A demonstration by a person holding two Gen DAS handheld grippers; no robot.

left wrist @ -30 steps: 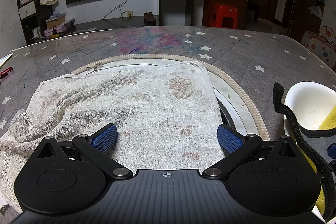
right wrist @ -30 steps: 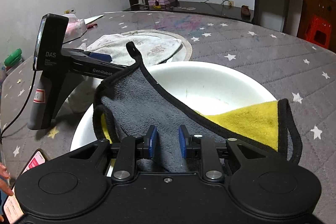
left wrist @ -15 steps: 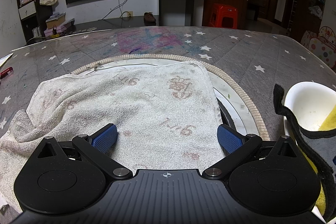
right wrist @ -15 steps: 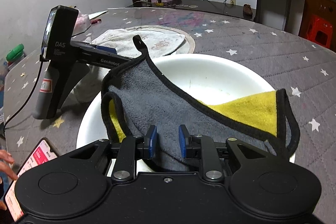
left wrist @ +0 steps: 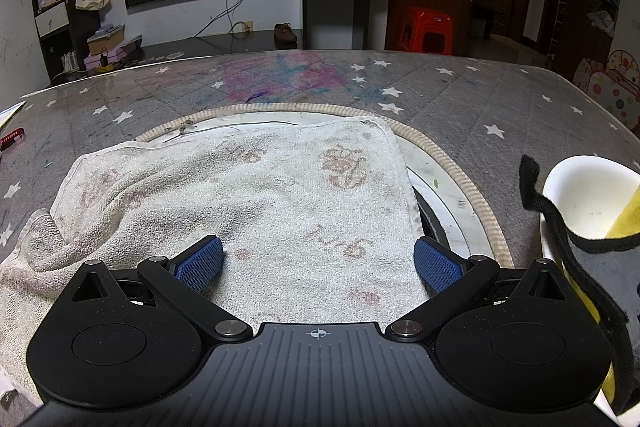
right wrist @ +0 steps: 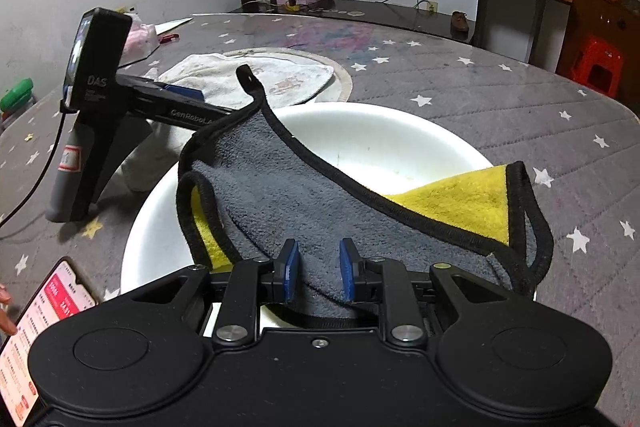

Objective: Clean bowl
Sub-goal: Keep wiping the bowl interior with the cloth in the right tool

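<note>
Rising a little over the last second, the right-wrist view now sees more of the table beyond the bowl and more of the phone at lower left, while the left-wrist view has not shifted at all.

The white bowl (right wrist: pixel 384 143) sits on the star-patterned table cover (right wrist: pixel 520 107), toward the near edge of the round table, with a few small specks showing on its inner wall. A grey-and-yellow cleaning cloth (right wrist: pixel 280 203) is draped across it, one black-bound corner sticking up over the far-left rim. The right gripper (right wrist: pixel 319 269) has its blue pads pinched onto a fold of the grey side. The left gripper (left wrist: pixel 318 261) stands on its handle just left of the bowl, jaws spread wide and holding nothing, over a stained white towel (left wrist: pixel 248 195) on the round woven mat (left wrist: pixel 452 163). A phone (right wrist: pixel 44 311) lies at the near-left edge.

My read is that wiping is in hand; whether it is starting or finishing I cannot tell. If more is wanted, the cloth needs pressing down against the inner wall and sweeping round, with the bowl perhaps steadied
</note>
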